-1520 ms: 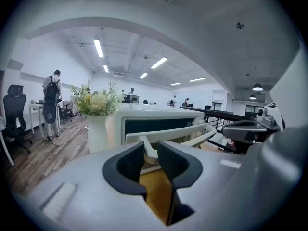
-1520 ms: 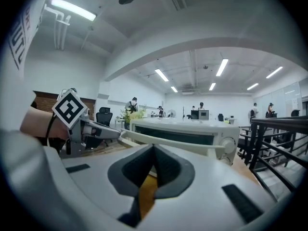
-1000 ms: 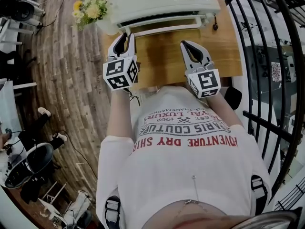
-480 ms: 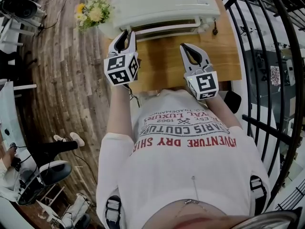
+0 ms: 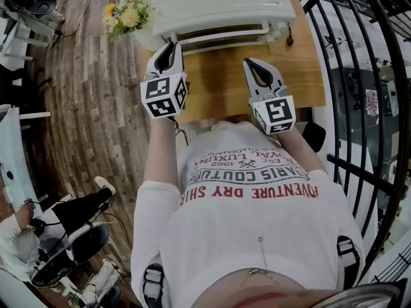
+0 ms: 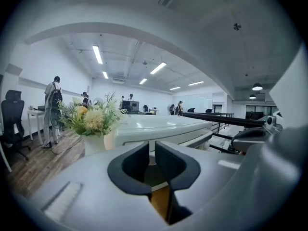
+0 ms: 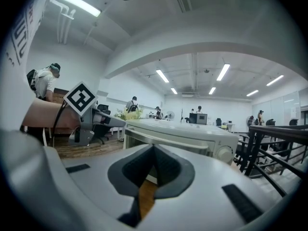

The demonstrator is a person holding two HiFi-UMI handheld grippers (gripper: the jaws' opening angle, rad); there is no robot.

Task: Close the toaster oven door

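The white toaster oven [image 5: 218,5] sits at the far edge of the wooden table [image 5: 225,85]. Its door [image 5: 221,36] faces the person and looks almost shut. A thin dark line shows along the top of the door, so it is hard to tell if it is all the way closed. The left gripper [image 5: 169,45] is just in front of the left end of the door, very near its long handle. Its jaws are closing to a narrow gap, and nothing is between them. The right gripper [image 5: 246,61] hangs over the table a bit nearer to the person, away from the door. Its jaws are pressed together and hold nothing. A vase of flowers [image 5: 125,15] stands just left of the oven. A black railing [image 5: 359,76] runs along the right side. The door could drop open again if it has not clicked shut. A hard push on just the left end might slide or turn the oven on the table. The left gripper could also bump the flowers if it swings left. A second ago the door stuck out more toward the person, and now it is up against the oven. The left gripper has gone farther in with it, and its jaws are now narrower. The right gripper has hardly moved.
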